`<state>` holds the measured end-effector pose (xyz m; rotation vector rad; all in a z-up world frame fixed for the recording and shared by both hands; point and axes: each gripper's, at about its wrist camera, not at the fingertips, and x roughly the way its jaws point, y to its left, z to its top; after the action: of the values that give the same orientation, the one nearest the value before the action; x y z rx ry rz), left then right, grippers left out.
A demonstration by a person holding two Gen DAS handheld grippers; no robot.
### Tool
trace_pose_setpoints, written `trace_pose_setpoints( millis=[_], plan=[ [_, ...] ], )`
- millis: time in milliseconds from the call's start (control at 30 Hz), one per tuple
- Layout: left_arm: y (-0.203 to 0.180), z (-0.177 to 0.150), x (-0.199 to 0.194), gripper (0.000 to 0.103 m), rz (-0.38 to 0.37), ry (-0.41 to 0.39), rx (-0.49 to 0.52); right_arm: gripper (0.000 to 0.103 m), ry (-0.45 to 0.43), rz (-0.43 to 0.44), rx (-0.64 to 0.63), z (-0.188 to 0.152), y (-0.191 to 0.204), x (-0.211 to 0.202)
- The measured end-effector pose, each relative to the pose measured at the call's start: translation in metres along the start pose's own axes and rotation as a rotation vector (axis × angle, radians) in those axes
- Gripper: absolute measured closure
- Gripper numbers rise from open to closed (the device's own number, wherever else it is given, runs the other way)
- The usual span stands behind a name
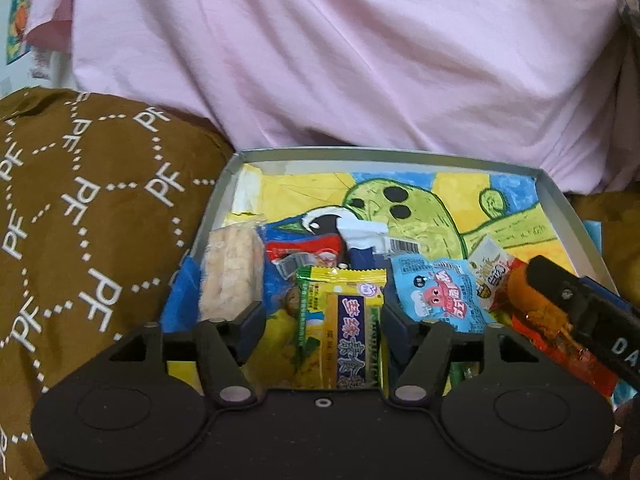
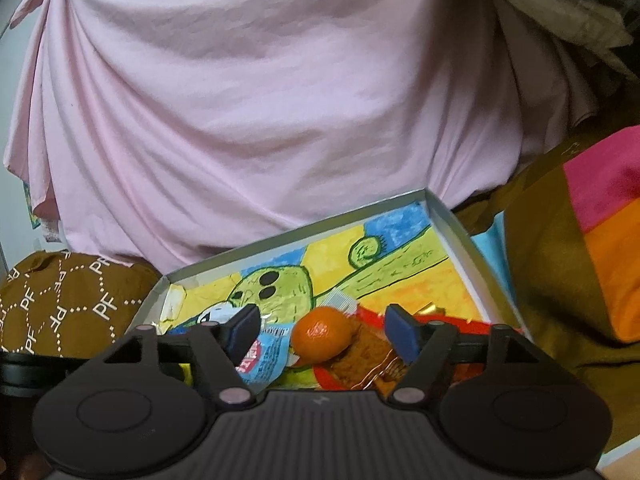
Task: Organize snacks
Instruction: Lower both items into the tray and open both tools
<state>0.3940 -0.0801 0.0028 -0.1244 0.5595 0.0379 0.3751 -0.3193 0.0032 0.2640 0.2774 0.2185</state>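
A shallow grey box (image 1: 560, 200) lined with a green and yellow drawing holds several snacks. My left gripper (image 1: 324, 314) is open above a yellow-green packet (image 1: 344, 320) lying between its fingers. A rice cracker bar (image 1: 230, 272), a red packet (image 1: 308, 248) and a light blue packet (image 1: 436, 292) lie around it. My right gripper (image 2: 320, 330) is open over the box (image 2: 452, 216), with a small orange (image 2: 322, 332) between its fingers, on a red packet (image 2: 360, 368). The right gripper also shows in the left wrist view (image 1: 576, 300).
A pink cloth (image 1: 340, 52) hangs behind the box. A brown patterned cushion (image 1: 80, 208) lies to the left. A pink and orange cushion (image 2: 608, 224) lies at the right, with brown fabric (image 2: 540, 264) beside the box.
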Motion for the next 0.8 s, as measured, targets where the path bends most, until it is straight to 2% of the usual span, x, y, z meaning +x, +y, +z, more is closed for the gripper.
trace_pose_setpoints(
  millis=[333, 533, 800],
  plan=[
    [0.013, 0.000, -0.038, 0.007, 0.011, -0.074, -0.048, 0.006, -0.057, -0.044, -0.016, 0.013, 0.001, -0.035],
    [0.015, -0.002, -0.068, 0.002, 0.015, -0.105, -0.046, 0.000, -0.070, -0.067, -0.040, 0.018, 0.009, -0.063],
    [0.020, -0.017, -0.112, 0.001, 0.007, -0.114, -0.047, 0.000, -0.072, -0.087, -0.077, 0.019, 0.025, -0.100]
  ],
)
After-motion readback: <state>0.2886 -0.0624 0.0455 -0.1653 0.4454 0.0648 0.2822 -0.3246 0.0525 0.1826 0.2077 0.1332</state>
